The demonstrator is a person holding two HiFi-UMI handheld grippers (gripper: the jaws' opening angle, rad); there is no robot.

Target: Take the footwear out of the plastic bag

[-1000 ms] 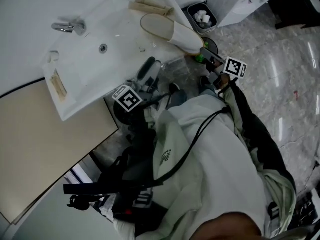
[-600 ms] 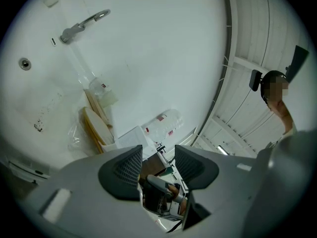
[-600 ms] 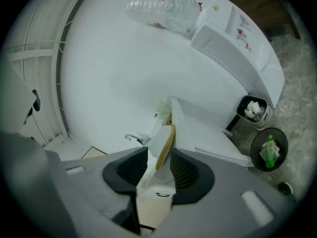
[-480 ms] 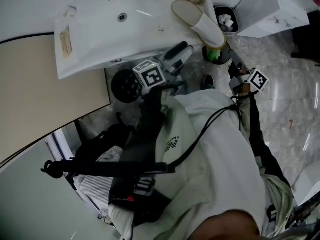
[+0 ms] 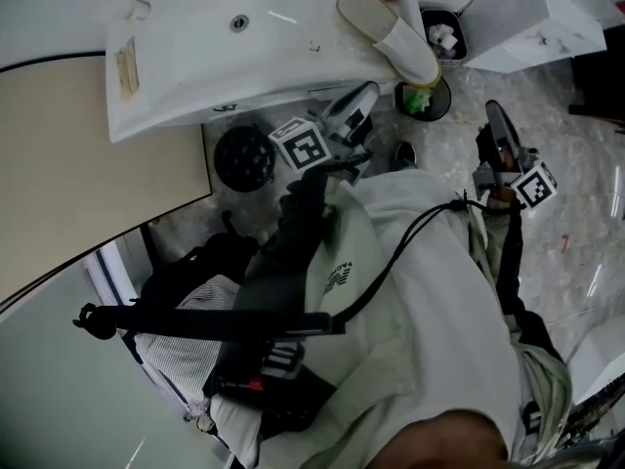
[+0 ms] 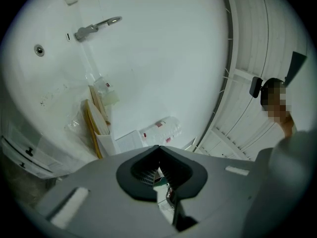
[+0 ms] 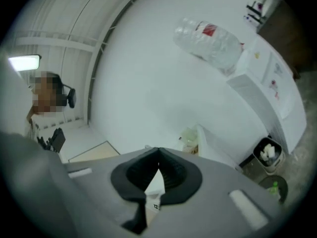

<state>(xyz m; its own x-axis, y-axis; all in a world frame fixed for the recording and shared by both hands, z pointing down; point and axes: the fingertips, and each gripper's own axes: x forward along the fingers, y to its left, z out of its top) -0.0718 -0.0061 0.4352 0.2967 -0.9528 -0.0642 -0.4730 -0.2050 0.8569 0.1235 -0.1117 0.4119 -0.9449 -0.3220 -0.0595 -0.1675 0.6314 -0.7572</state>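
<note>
The left gripper (image 6: 158,149) is clenched: its dark padded jaws meet at the tips with nothing pinched between them. The right gripper (image 7: 157,158) is closed tip to tip in the same way, and it too carries nothing.

In the head view, the left gripper is raised just below the front edge of the white counter (image 5: 293,66), close to the lip. The right gripper is held well apart from it, out over open marble floor (image 5: 576,164), with free room on every side.

The footwear (image 5: 386,29), a pale slipper with a tan oval sole and a soft white upper, lies on the counter's right end beside the basin (image 5: 186,47). Its toe reaches the corner edge. Neither gripper touches it.

In the left gripper view, more flat tan-edged slippers (image 6: 95,120) stand on edge, with crinkled clear plastic (image 6: 75,126) clinging around them. A chrome tap (image 6: 96,26) sits further back on the smooth, glossy basin.

Below the counter corner stands a dark bin (image 7: 271,165) with crumpled white tissue inside. A ribbed clear bottle (image 7: 210,39) with a red label lies on a white box-shaped unit (image 7: 270,88).
</note>
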